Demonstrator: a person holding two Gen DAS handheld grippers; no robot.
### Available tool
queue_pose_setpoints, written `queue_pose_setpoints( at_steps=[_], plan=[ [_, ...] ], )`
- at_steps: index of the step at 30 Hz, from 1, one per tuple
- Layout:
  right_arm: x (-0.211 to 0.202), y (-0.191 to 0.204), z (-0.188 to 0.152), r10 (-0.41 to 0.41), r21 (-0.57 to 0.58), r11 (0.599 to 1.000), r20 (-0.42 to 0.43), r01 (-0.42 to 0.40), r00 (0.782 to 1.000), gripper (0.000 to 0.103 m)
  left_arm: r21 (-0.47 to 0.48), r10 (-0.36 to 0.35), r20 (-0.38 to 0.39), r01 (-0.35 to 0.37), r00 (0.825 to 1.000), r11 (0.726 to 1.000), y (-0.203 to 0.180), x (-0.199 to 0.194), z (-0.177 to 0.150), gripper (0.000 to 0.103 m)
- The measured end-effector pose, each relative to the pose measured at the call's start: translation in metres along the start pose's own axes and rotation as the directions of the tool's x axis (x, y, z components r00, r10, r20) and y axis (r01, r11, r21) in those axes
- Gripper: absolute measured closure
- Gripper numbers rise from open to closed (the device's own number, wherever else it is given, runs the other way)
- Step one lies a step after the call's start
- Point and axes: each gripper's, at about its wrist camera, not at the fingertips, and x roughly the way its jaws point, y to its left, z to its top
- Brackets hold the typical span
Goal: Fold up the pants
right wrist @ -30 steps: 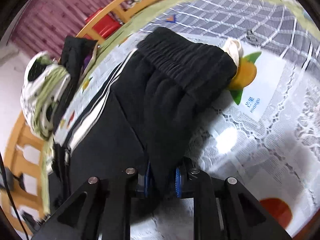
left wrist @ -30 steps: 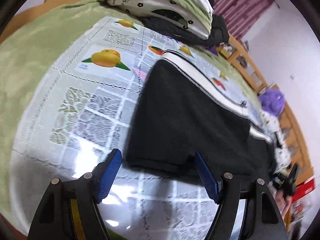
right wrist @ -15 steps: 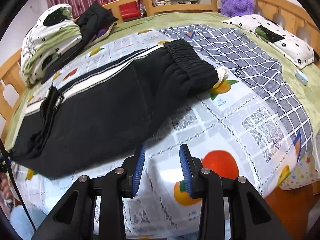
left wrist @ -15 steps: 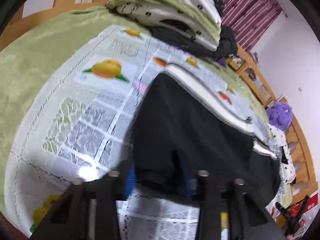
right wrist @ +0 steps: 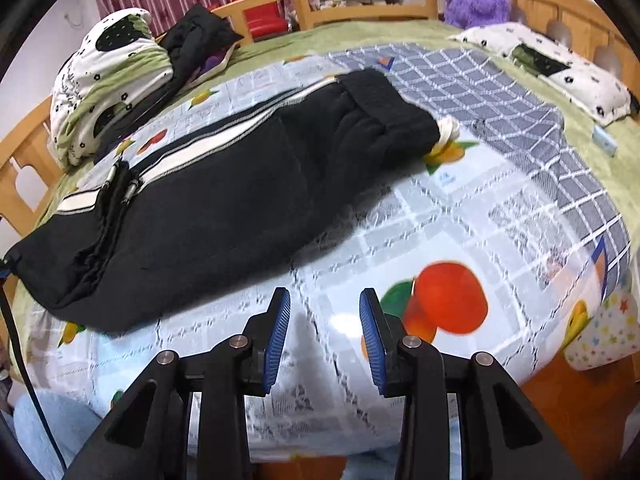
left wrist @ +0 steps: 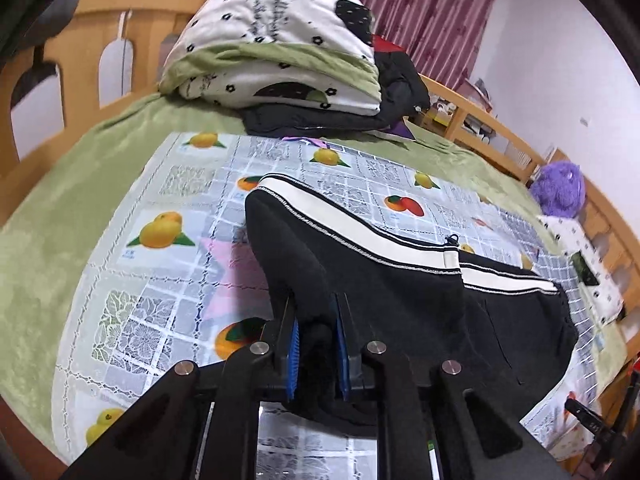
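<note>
The left gripper (left wrist: 316, 338), at the bottom centre of its frame, is clamped on a bunched corner of the black pants (left wrist: 384, 292), whose hem end rises off the fruit-print cloth (left wrist: 160, 240) toward the blue pads. The bite looks narrow, so the corner could slip out if pulled hard, and lifting one corner alone may drag the stacked legs askew instead of folding them cleanly. The right gripper (right wrist: 324, 332), low in its own frame, has its jaws opening with nothing between them, above the cloth just beside the pants (right wrist: 224, 200), which lie diagonally from lower left to the waistband at upper centre. With that end let go, nothing pins it. How many layers the left pads hold is hidden by the fingers, and the far hem is cut off at the frame edge.
</note>
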Motion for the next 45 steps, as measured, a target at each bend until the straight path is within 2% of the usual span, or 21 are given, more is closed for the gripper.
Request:
queue_pose_setpoints(
  at_steps=[5, 11, 15, 18, 23, 26, 30, 34, 36, 37, 38, 41, 43, 45],
  plan=[
    [-0.004, -0.006, -0.009, 0.015, -0.005, 1.0, 0.01, -0.015, 1.0, 0.062, 0.052, -0.029, 0.035, 0.028, 0.999, 0.998, -0.037, -0.019, 0.009, 0.09],
    [-0.009, -0.012, -0.011, 0.056, 0.024, 0.998, 0.038, -0.057, 0.998, 0.062, 0.161, -0.095, 0.04, 0.087, 0.995, 0.983, -0.108, -0.029, 0.013, 0.091],
    [-0.016, -0.011, -0.012, 0.042, 0.004, 0.999, 0.077, -0.042, 0.996, 0.062, 0.25, -0.16, 0.008, 0.153, 0.987, 0.956, -0.158, -0.021, 0.001, 0.091],
    [-0.018, -0.01, -0.012, 0.05, -0.003, 0.999, 0.081, -0.05, 0.995, 0.062, 0.252, -0.213, -0.054, 0.22, 0.976, 0.942, -0.182, -0.004, -0.014, 0.091],
    [-0.012, -0.009, -0.016, 0.062, -0.003, 0.998, 0.039, -0.062, 0.997, 0.062, 0.251, -0.23, -0.138, 0.258, 0.963, 0.933, -0.196, 0.027, -0.048, 0.091],
    [-0.007, 0.003, -0.017, 0.069, -0.037, 0.997, 0.02, -0.068, 0.997, 0.062, 0.229, -0.258, -0.193, 0.299, 0.947, 0.926, -0.189, 0.035, -0.063, 0.091],
    [0.004, 0.03, -0.006, 0.088, -0.068, 0.994, 0.004, -0.088, 0.996, 0.062, 0.288, -0.261, -0.26, 0.333, 0.93, 0.898, -0.177, 0.026, -0.07, 0.084],
    [0.006, 0.067, 0.012, 0.198, -0.072, 0.978, 0.016, -0.196, 0.98, 0.061, 0.189, -0.372, -0.31, 0.441, 0.875, 0.878, -0.149, 0.011, -0.062, 0.08],
    [0.007, 0.09, 0.025, 0.261, -0.066, 0.963, 0.017, -0.259, 0.965, 0.061, 0.176, -0.379, -0.338, 0.454, 0.861, 0.874, -0.142, 0.01, -0.064, 0.07],
    [0.008, 0.103, 0.032, 0.295, -0.062, 0.954, 0.021, -0.293, 0.955, 0.061, 0.178, -0.373, -0.345, 0.45, 0.861, 0.875, -0.137, 0.009, -0.065, 0.07],
    [0.008, 0.111, 0.036, 0.314, -0.061, 0.948, 0.024, -0.312, 0.949, 0.06, 0.182, -0.362, -0.337, 0.437, 0.869, 0.881, -0.128, 0.007, -0.068, 0.07],
    [0.011, 0.144, 0.048, 0.367, -0.081, 0.928, 0.039, -0.363, 0.929, 0.048, 0.178, -0.322, -0.293, 0.383, 0.9, 0.907, -0.099, 0.001, -0.07, 0.07],
    [0.02, 0.161, 0.055, 0.351, -0.09, 0.934, 0.03, -0.347, 0.936, 0.047, 0.178, -0.266, -0.261, 0.317, 0.928, 0.932, -0.072, -0.003, -0.07, 0.07],
    [0.035, 0.175, 0.06, 0.33, -0.095, 0.94, 0.007, -0.328, 0.944, 0.046, 0.162, -0.229, -0.226, 0.269, 0.947, 0.95, -0.049, -0.005, -0.067, 0.07]
  ],
)
